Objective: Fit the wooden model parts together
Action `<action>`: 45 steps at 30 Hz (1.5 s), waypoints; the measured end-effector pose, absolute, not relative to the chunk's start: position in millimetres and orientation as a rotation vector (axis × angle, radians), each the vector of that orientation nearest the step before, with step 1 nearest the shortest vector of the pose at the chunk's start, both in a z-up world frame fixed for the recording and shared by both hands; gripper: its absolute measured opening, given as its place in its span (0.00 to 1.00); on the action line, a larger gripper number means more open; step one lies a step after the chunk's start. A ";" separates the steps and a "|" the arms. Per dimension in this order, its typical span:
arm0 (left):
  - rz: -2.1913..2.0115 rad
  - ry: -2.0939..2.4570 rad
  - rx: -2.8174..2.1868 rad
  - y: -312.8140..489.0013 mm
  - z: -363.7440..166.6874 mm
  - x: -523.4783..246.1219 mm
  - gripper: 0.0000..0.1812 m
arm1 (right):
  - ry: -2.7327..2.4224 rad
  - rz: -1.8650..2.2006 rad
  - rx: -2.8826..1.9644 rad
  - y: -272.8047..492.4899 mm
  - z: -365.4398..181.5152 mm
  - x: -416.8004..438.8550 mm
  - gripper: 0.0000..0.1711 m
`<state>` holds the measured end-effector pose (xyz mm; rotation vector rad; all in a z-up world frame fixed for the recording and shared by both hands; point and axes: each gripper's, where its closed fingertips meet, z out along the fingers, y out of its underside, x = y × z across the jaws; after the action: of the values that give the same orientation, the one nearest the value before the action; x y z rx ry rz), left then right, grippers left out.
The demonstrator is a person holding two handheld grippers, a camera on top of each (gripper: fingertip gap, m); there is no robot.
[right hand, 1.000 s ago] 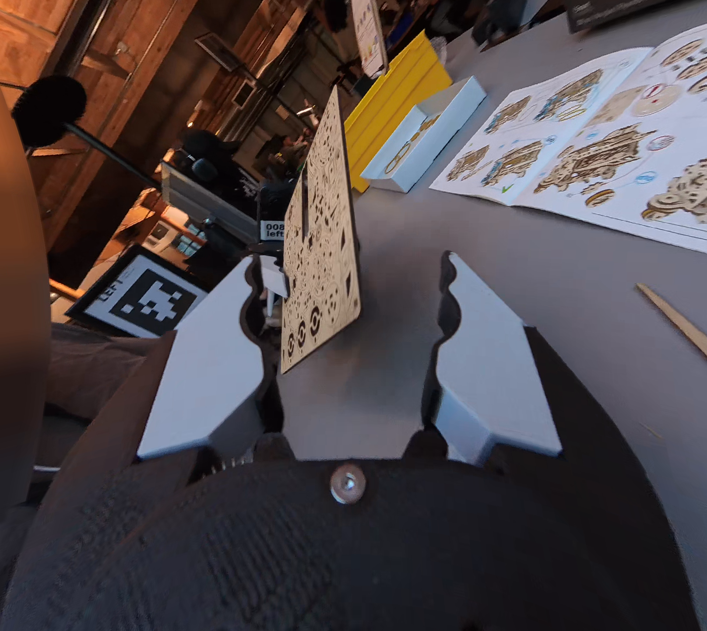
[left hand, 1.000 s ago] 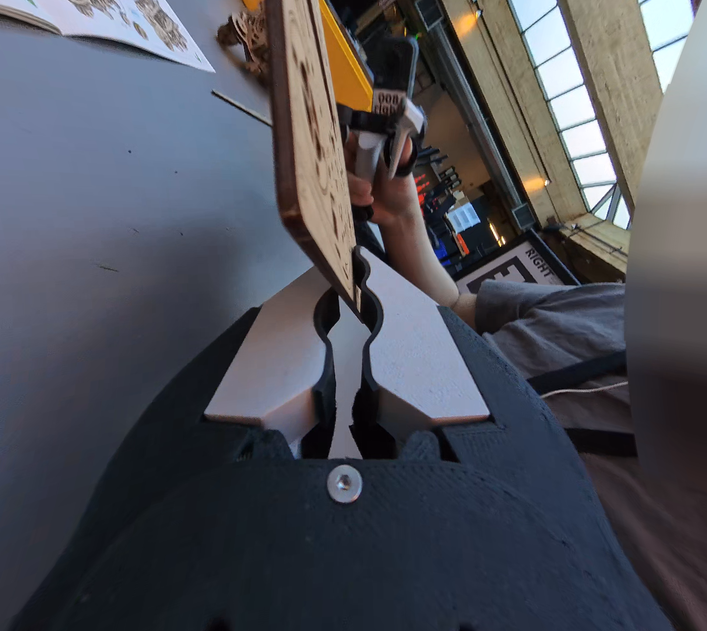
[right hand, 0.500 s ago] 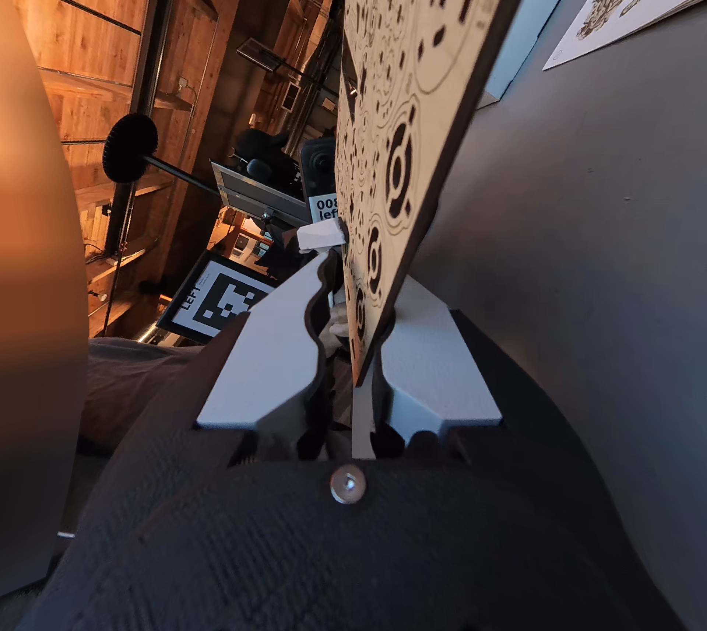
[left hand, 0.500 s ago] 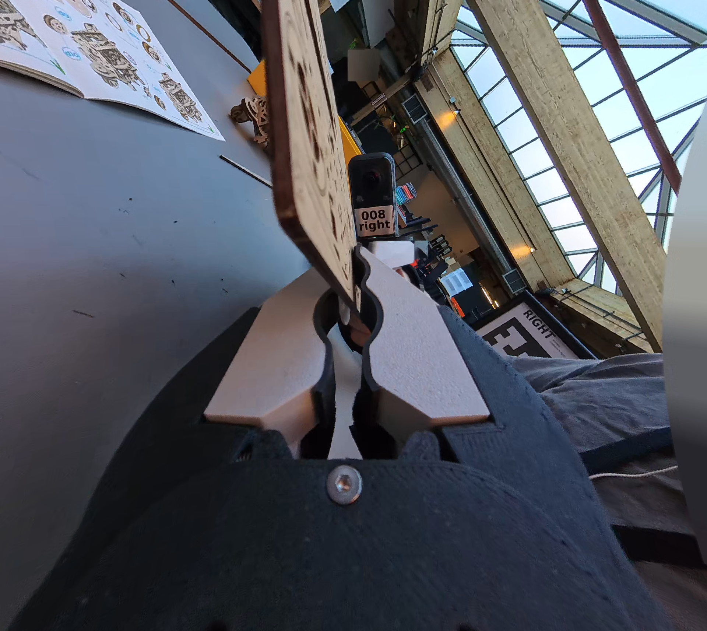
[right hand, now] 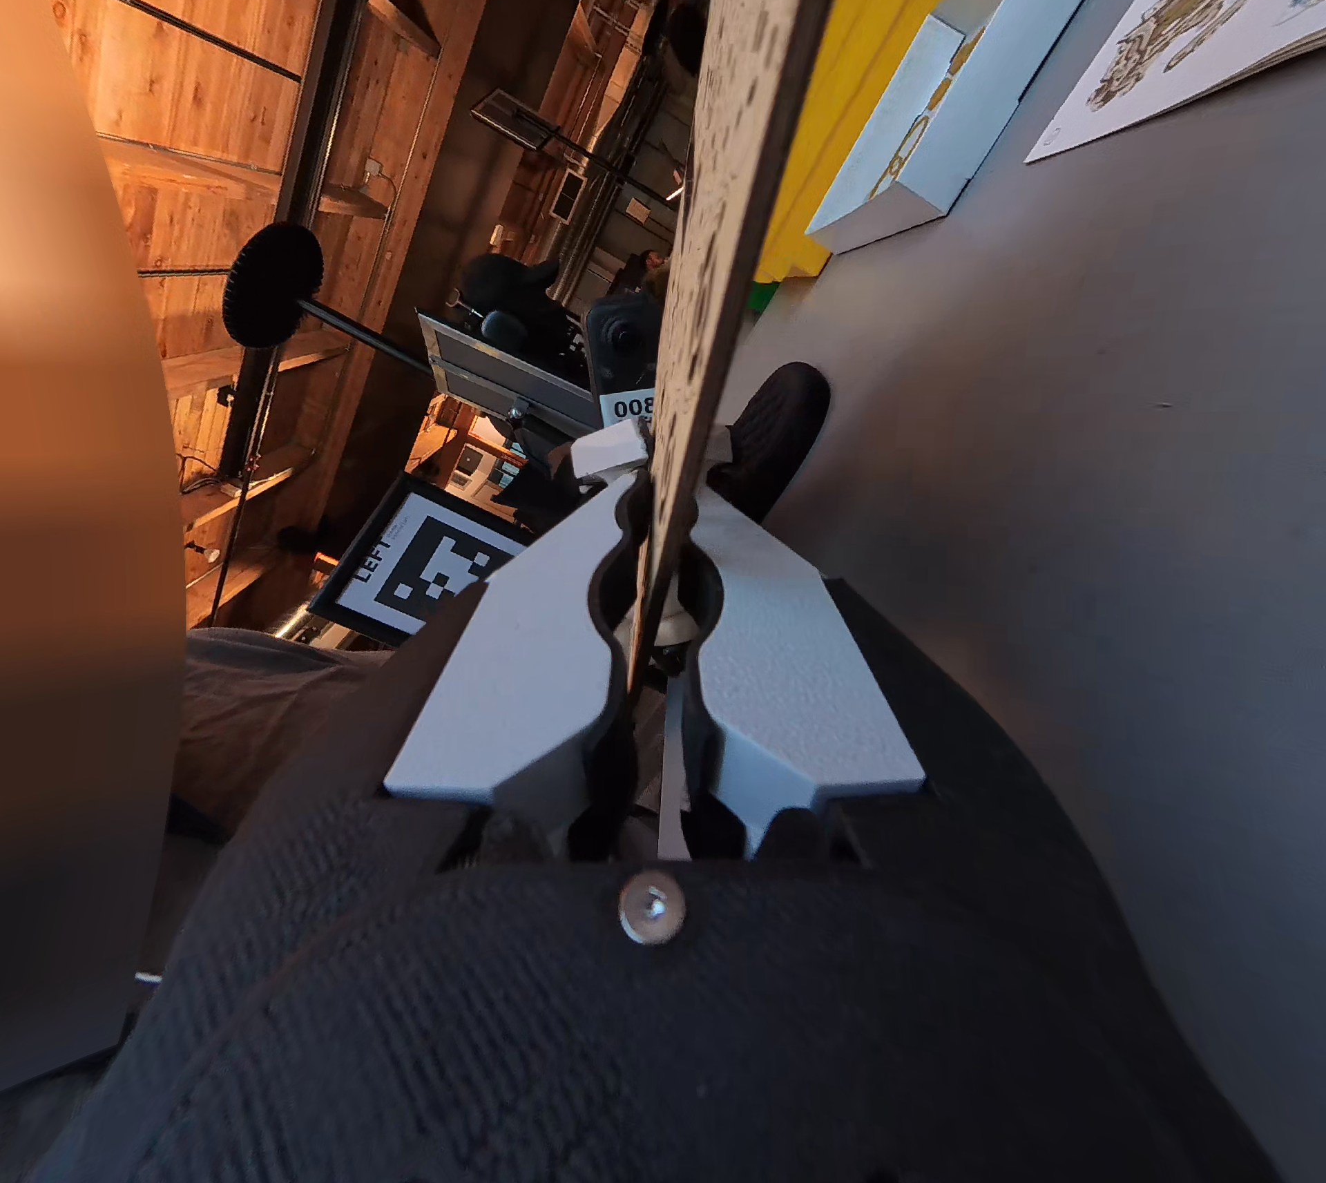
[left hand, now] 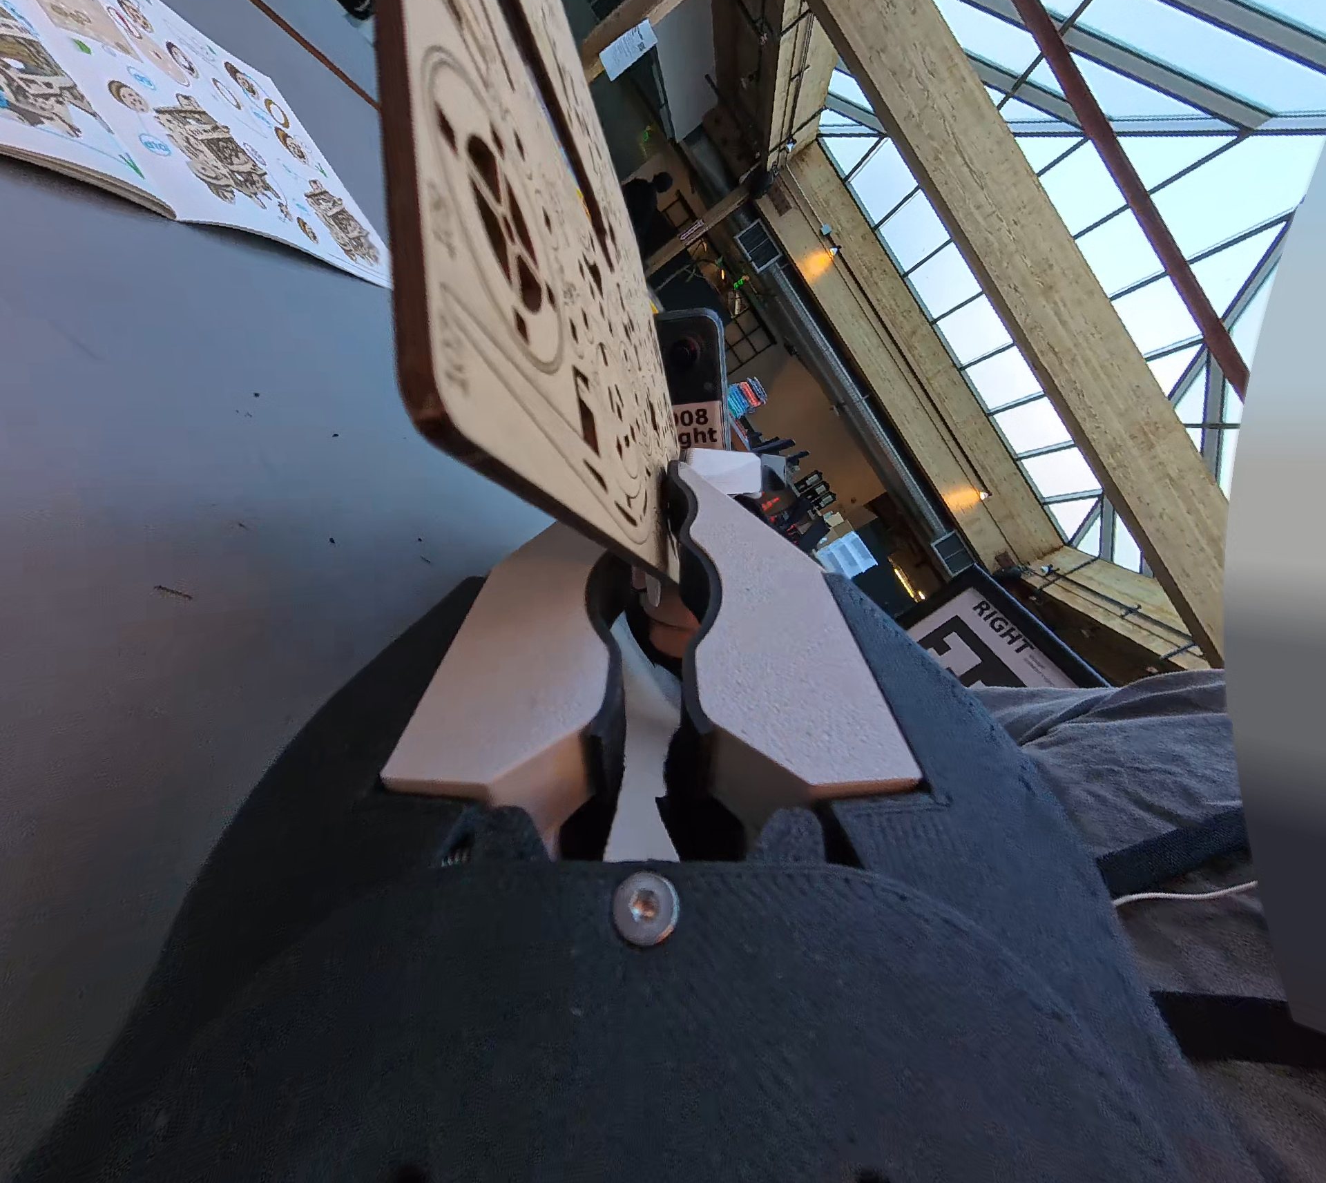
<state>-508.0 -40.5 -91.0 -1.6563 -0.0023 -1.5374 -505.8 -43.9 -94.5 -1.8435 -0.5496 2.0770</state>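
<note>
A thin laser-cut wooden sheet (left hand: 502,216) full of pre-cut model parts stands upright above the grey table (left hand: 179,503). My left gripper (left hand: 667,506) is shut on its lower corner. In the right wrist view the sheet (right hand: 732,144) shows almost edge-on. My right gripper (right hand: 664,495) is shut on the sheet's lower edge, facing the left gripper from the other side. Each gripper's camera shows just past the sheet in the other's view. No loose wooden part is in either grip.
An open instruction booklet (left hand: 143,101) lies on the table, and it also shows in the right wrist view (right hand: 1184,15). A white box (right hand: 933,94) and a yellow bin (right hand: 882,36) stand beyond the sheet. A person's grey clothing (left hand: 1112,739) is close behind. Left and right tips are no more than a few centimetres apart.
My right gripper was open beside the sheet; it has moved in and shut on the sheet's lower edge. The sheet has turned its face more toward the left camera.
</note>
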 end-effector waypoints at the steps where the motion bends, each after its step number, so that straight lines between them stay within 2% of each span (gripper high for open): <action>1: -1.554 -0.006 -1.648 -41.1 -90.4 -507.8 0.02 | -0.566 2.073 -1.844 -44.1 -93.8 -505.5 0.01; 4: -1.620 -0.016 -1.608 -42.3 -84.0 -507.6 0.13 | -0.628 2.017 -1.853 -44.0 -95.3 -505.0 0.01; 7: -1.648 0.006 -1.603 -42.7 -81.4 -507.0 0.09 | -0.637 2.024 -1.838 -43.8 -92.4 -504.3 0.01; 10: -1.636 0.027 -1.624 -41.6 -83.6 -507.2 0.01 | -0.653 2.058 -1.815 -46.1 -88.6 -504.3 0.01; 25: -1.490 0.064 -1.678 -39.0 -95.9 -508.8 0.00 | -0.615 2.044 -1.916 -44.3 -103.4 -507.4 0.02; 45: -1.496 -0.005 -1.652 -43.0 -97.4 -508.5 0.00 | -0.743 1.979 -1.897 -45.9 -105.6 -507.2 0.02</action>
<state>-508.5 -43.0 -97.4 -1.6522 -0.0054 -1.4962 -507.2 -45.9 -105.6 -1.8972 -0.7434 1.9790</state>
